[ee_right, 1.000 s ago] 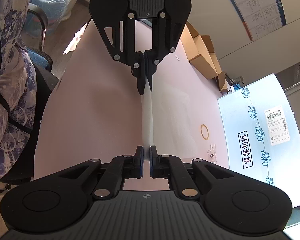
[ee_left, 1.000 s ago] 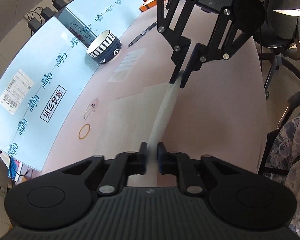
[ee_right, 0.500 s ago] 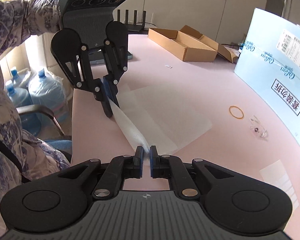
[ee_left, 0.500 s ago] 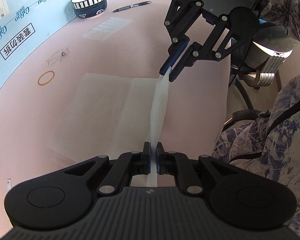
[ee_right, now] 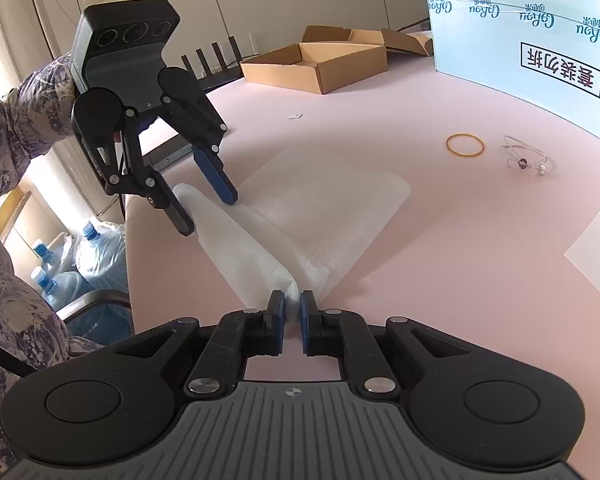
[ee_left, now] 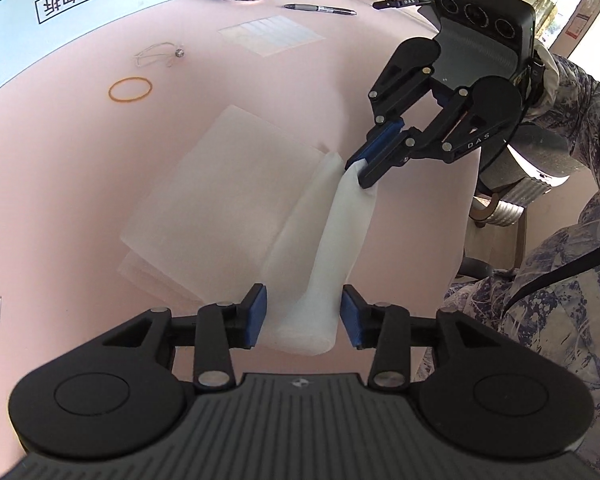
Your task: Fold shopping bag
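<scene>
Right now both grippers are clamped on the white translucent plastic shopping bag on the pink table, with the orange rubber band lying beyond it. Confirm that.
Not quite. Only the right gripper is clamped on the white translucent plastic shopping bag. The left gripper has just been opening; its jaws stand apart with the bag's end loose between them, as the left wrist view shows. The orange rubber band does lie beyond it on the pink table.

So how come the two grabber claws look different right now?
The left gripper has its jaws apart; they have just been opening, with the white bag lying loose between them. The right gripper is pinched shut on the bag's other end. So only the right gripper holds the bag. Both are black with blue pads, over the pink table.
</scene>
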`<act>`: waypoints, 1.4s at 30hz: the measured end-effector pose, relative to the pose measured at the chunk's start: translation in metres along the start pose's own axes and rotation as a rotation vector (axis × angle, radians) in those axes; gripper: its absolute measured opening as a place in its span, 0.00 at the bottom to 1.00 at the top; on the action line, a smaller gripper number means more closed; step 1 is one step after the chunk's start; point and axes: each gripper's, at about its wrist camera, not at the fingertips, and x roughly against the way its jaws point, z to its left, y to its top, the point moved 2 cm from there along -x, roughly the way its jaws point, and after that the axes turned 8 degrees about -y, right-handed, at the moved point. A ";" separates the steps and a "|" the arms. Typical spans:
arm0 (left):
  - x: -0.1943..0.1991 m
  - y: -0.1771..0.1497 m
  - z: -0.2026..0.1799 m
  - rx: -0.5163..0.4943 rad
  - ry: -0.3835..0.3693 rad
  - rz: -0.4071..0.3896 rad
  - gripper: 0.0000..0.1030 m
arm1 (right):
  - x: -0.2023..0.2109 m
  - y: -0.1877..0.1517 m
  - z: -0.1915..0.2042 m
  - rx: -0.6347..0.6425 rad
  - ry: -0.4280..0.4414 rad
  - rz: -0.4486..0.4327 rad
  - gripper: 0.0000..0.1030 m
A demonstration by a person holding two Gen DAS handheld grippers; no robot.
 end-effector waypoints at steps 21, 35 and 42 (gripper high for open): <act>-0.030 -0.018 -0.041 0.202 0.140 -0.425 0.08 | 0.001 -0.021 0.013 -0.009 -0.135 -0.115 0.09; -0.024 -0.032 -0.007 0.318 0.117 -0.474 0.08 | 0.011 -0.030 0.029 0.050 -0.337 -0.201 0.55; -0.022 -0.028 0.016 0.408 -0.001 -0.417 0.08 | 0.025 -0.053 0.088 0.506 -0.523 -0.264 0.55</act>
